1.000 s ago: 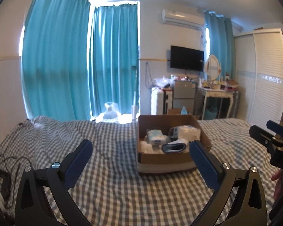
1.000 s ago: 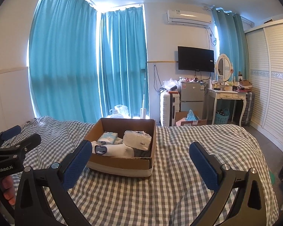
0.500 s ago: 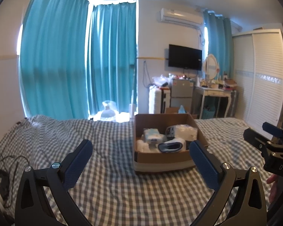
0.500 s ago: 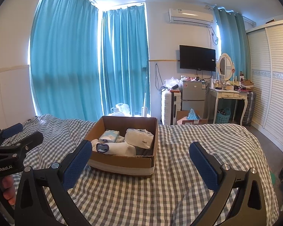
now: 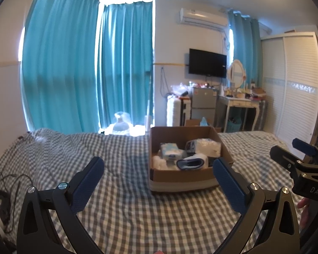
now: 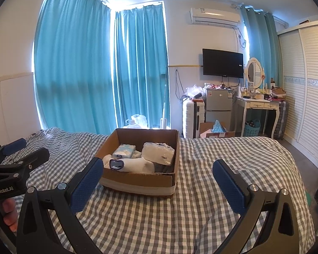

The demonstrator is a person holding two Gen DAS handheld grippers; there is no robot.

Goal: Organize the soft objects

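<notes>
The left gripper (image 5: 158, 178) is wide open with nothing in it, and so is the right gripper (image 6: 156, 178). Both hang low over the checked bed cover (image 6: 201, 211), side by side, pointing the same way. That is likely so either one can reach forward fast.

Just past the fingers of both sits a brown cardboard box (image 6: 137, 181) on the bed. It is a bit to the right of the left gripper and a bit to the left of the right one, so it sits between them. The soft things are all inside the box. At the near side lies a white rolled sock with a blue-grey cuff (image 6: 129, 164). Behind it is a blue and white pack of tissues (image 6: 125, 149), and next to that a puffy white pack (image 6: 159, 152). A box keeps squashy things from rolling around.

No soft thing lies loose on the bed near the grippers. This could be a box all packed, or a box about to be unpacked and sorted

Far beyond the box hang blue curtains (image 5: 74, 74)
</notes>
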